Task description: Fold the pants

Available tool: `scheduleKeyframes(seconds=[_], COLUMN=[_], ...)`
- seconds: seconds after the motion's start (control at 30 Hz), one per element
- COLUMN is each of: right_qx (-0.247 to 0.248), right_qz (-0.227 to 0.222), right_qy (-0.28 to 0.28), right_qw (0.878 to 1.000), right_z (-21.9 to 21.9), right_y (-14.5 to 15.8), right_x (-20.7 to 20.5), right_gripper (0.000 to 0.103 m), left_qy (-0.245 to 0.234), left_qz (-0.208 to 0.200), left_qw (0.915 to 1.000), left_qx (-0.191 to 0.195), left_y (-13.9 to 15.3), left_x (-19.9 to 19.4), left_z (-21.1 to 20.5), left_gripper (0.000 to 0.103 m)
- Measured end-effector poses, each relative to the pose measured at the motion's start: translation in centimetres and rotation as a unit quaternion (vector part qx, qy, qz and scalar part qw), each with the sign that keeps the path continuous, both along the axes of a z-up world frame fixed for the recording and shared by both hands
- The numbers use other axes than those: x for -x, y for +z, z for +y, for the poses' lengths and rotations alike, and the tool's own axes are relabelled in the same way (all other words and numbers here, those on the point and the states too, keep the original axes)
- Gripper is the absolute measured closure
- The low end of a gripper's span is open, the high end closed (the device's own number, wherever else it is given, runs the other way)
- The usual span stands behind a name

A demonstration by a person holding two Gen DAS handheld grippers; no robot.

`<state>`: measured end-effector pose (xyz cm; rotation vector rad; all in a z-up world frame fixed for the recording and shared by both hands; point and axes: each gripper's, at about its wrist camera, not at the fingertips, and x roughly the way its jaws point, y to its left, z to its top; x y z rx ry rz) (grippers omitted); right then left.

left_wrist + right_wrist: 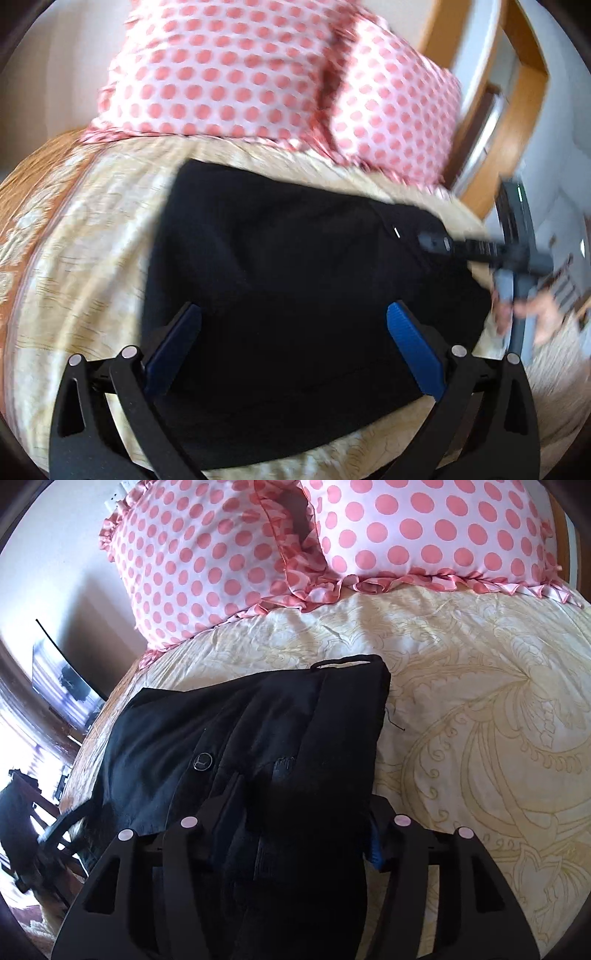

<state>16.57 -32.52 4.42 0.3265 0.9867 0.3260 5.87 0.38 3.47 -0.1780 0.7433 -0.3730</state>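
Observation:
Black pants (280,258) lie folded on the cream patterned bedspread (92,258). In the left wrist view my left gripper (295,310) hovers over the near part of the pants, open, blue pads wide apart with nothing pressed between them. At the pants' right edge a hand holds my right gripper (436,244). In the right wrist view the pants (236,731) spread ahead, a button showing on them. A thick bunch of the black cloth fills the space between the fingers of my right gripper (299,812), which is shut on it. Only a sliver of a blue pad (375,843) shows.
Two pink polka-dot pillows (229,561) with ruffled edges lie at the head of the bed. A wooden headboard (517,110) rises at the right in the left wrist view. Beyond the bed's left edge stand a dark screen (66,679) and a dark chair (22,812).

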Motion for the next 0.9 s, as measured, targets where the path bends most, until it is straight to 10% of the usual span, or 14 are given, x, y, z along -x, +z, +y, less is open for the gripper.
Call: scheduleKeyframes(seconds=[0.2, 0.4, 0.77, 0.9], right_qx=[0.012, 0.015, 0.01, 0.019], right_qz=[-0.013, -0.028, -0.027, -0.042], right_qy=[0.002, 0.025, 0.023, 0.029], right_qw=[1.0, 0.999, 0.999, 0.999], right_z=[0.4, 0.6, 0.7, 0.9], right_y=[-0.2, 0.1, -0.2, 0.0], right_x=[0.6, 0.9, 0.4, 0.8], right_gripper=[0.044, 0.054, 0.045, 0.056], left_qy=[0.058, 0.027, 0.018, 0.013], left_qz=[0.033, 0.116, 0.144, 0.135], left_qw=[0.9977, 0.9928, 0.9884, 0.9889], left_qx=[-0.007, 0.011, -0.044, -0.06], left_y=[1.1, -0.6, -2.3, -2.1], left_x=[-4.3, -9.4, -12.4, -12.5], left_z=[4.4, 5.2, 3.2, 2.3], left_gripper=[0.002, 0.002, 0.002, 0.02])
